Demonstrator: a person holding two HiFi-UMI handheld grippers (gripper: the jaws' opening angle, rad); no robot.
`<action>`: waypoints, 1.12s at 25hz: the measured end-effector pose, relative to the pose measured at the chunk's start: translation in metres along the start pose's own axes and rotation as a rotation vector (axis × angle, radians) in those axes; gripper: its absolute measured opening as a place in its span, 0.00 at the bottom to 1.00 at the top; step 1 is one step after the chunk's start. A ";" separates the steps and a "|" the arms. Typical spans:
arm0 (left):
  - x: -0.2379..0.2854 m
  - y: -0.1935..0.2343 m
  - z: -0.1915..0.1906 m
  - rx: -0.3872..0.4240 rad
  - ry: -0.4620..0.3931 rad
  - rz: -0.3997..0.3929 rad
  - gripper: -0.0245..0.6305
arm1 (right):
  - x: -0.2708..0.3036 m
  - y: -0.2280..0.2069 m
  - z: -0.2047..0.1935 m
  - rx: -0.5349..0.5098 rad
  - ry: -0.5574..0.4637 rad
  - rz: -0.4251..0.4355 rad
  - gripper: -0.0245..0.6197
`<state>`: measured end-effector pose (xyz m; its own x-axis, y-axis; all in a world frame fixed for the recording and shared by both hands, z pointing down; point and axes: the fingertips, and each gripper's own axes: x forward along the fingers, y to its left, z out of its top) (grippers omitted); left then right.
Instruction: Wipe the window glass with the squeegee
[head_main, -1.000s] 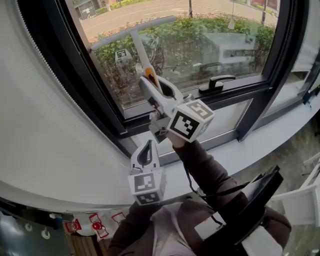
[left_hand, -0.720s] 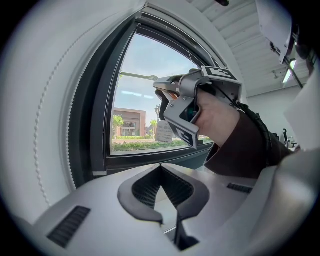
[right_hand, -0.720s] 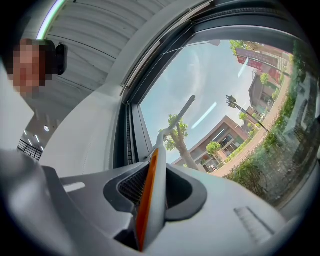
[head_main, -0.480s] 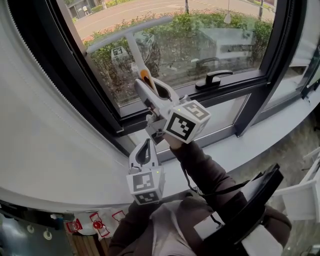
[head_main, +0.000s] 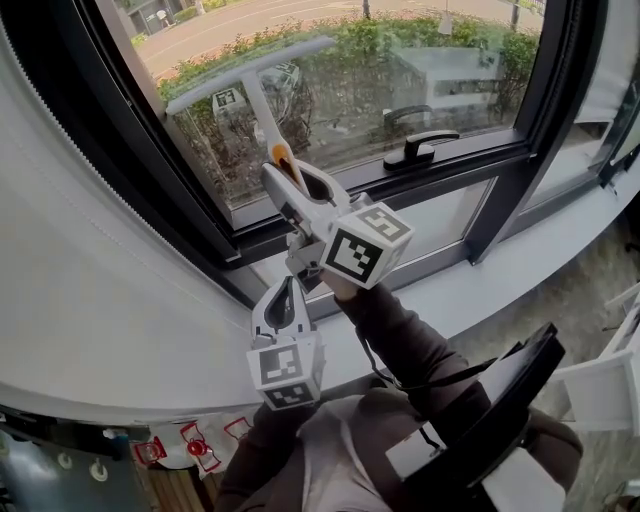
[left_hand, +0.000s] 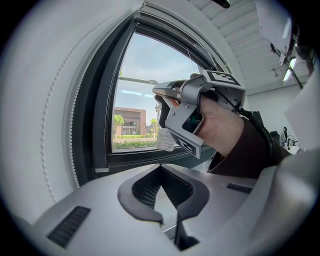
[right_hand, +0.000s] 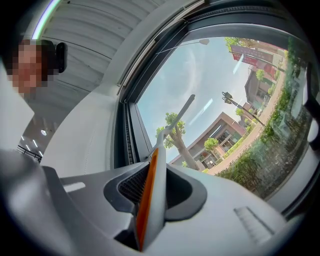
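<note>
The squeegee (head_main: 262, 105) has a white handle with an orange strip and a T-shaped blade (head_main: 248, 72) lying slantwise against the window glass (head_main: 400, 70). My right gripper (head_main: 284, 172) is shut on the handle just below the blade stem. In the right gripper view the handle (right_hand: 149, 200) runs up between the jaws of my right gripper (right_hand: 152, 167) to the blade (right_hand: 176, 121). My left gripper (head_main: 286, 286) hangs lower, near the sill, apart from the squeegee. It is shut on nothing, and in the left gripper view my left gripper (left_hand: 161, 169) looks at the right gripper's body (left_hand: 192, 117).
A black window frame (head_main: 190, 200) borders the glass, with a black latch handle (head_main: 418, 148) at its lower right. A pale sill (head_main: 520, 265) runs below. A white curved wall (head_main: 90, 260) lies to the left. A dark chair back (head_main: 500, 400) is behind my right arm.
The right gripper has drawn the squeegee a little down the glass toward the sill. The left gripper has stayed shut and low, almost unmoved.
</note>
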<state>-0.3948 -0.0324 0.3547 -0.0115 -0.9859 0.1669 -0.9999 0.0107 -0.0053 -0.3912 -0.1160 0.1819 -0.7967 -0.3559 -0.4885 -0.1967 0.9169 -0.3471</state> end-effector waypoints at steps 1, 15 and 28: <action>0.000 0.000 -0.001 0.001 0.002 -0.001 0.04 | -0.001 -0.001 -0.001 0.006 -0.005 -0.002 0.16; -0.003 -0.001 -0.009 0.005 0.017 0.003 0.04 | -0.013 -0.009 -0.019 0.049 0.008 -0.017 0.16; -0.003 0.001 -0.018 0.000 0.032 0.003 0.04 | -0.022 -0.014 -0.033 0.061 0.033 -0.028 0.16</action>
<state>-0.3958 -0.0265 0.3717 -0.0145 -0.9800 0.1986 -0.9999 0.0137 -0.0057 -0.3903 -0.1152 0.2240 -0.8100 -0.3745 -0.4514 -0.1851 0.8935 -0.4092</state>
